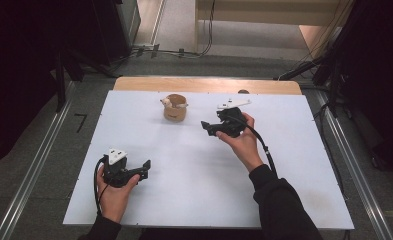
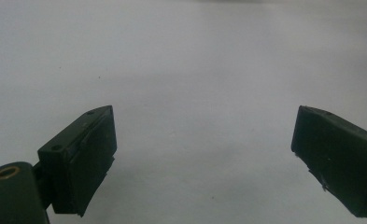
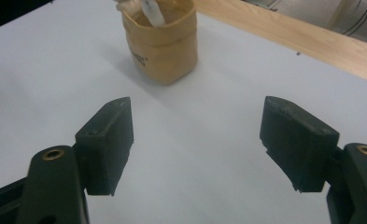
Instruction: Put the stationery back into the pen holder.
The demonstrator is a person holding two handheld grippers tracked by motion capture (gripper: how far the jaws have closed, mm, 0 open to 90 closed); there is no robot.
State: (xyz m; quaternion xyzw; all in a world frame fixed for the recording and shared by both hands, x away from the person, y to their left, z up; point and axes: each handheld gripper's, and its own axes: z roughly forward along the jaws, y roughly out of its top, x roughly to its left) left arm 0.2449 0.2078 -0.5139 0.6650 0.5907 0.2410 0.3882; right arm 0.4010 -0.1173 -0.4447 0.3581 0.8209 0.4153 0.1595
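The right gripper has its two fingers spread wide apart with nothing between them, and they are aimed at the one brown paper cup, which stands upright on the white tabletop just ahead of them without touching either. The cup holds something pale and white that sticks out above its rim; what it is cannot be made out. In the high view the cup sits near the far edge of the tabletop, slightly left of the right gripper. The left gripper is likewise released, its two fingers set far apart over bare white surface, low at the near left and well apart from the cup. Two hands hold the two grippers, one each, and a strip of wood borders the tabletop's far edge.
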